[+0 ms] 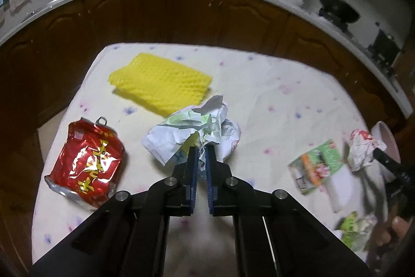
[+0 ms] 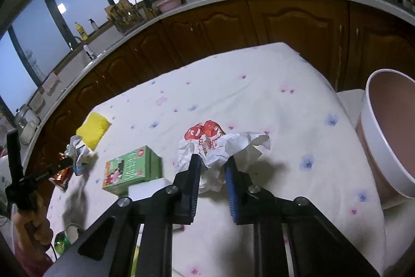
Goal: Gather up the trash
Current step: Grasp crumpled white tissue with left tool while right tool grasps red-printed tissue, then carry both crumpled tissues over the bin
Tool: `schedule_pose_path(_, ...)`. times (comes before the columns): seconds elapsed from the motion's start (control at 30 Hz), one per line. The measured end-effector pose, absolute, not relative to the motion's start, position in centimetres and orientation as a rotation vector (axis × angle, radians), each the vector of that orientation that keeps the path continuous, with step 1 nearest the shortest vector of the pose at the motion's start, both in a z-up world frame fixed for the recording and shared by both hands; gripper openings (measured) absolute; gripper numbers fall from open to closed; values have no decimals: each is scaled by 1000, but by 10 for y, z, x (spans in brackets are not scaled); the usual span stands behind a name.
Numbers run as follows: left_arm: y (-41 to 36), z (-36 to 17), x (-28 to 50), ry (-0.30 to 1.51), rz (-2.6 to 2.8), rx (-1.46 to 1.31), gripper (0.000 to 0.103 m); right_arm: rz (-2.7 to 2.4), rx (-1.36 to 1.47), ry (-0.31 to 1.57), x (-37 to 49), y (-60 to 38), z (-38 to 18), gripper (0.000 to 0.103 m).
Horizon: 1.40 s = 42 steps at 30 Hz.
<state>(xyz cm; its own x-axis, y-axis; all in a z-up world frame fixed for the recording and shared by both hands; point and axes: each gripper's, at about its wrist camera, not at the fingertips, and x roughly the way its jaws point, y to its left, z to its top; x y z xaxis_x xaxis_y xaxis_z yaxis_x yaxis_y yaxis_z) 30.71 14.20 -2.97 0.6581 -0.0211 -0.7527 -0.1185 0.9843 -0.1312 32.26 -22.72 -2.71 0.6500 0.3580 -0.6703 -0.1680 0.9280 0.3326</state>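
Left wrist view: the left gripper (image 1: 201, 151) has its fingers pinched tight on a crumpled wrapper (image 1: 193, 133) lying mid-surface (image 1: 272, 85); lift straight.

Right wrist view: the right gripper (image 2: 212, 165) squeezes a red-printed paper wad (image 2: 220, 143) near the bin (image 2: 373, 131); carry low, release inside.
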Motion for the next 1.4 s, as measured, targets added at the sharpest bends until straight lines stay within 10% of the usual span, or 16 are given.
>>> schedule_pose_path(1.4,-91,37,262,743,-438,-170,5,176,338,609,214,-365,38,18)
